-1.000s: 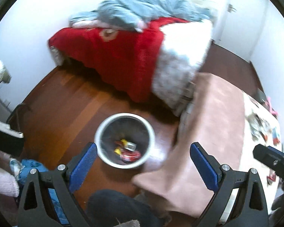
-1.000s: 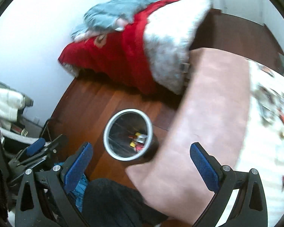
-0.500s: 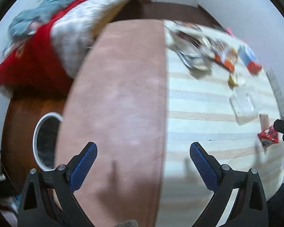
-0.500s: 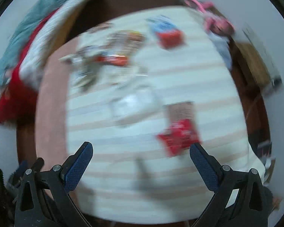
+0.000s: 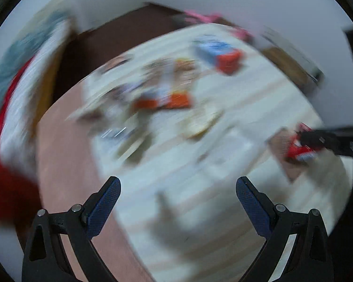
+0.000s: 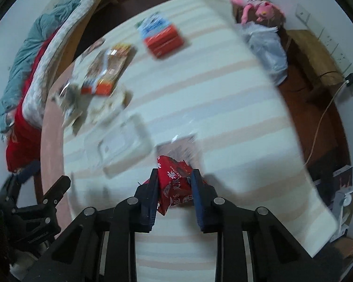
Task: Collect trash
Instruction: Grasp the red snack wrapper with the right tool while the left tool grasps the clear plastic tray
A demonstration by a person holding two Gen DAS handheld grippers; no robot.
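Observation:
A red snack wrapper (image 6: 174,188) lies on the striped tablecloth (image 6: 223,94), and my right gripper (image 6: 174,176) is closing on it, both blue pads against its sides. The blurred left wrist view shows the same wrapper (image 5: 298,150) at the right gripper (image 5: 315,138). My left gripper (image 5: 178,183) hangs open over the cloth with nothing between its fingers. More trash lies farther back: a clear plastic tray (image 6: 120,143), an orange-brown snack bag (image 6: 106,70), crumpled wrappers (image 6: 70,101) and a blue and red box (image 6: 160,33).
A bed with a red blanket (image 6: 23,122) stands left of the table. Past the table's far right corner are a pink plush toy (image 6: 254,4), a plastic bag (image 6: 268,47) and a wooden stand (image 6: 317,54) with a cable on the dark floor.
Both views swung from the bin on the floor to the table top. The right gripper dropped to the red wrapper and its jaws closed on it. The left gripper stayed open.

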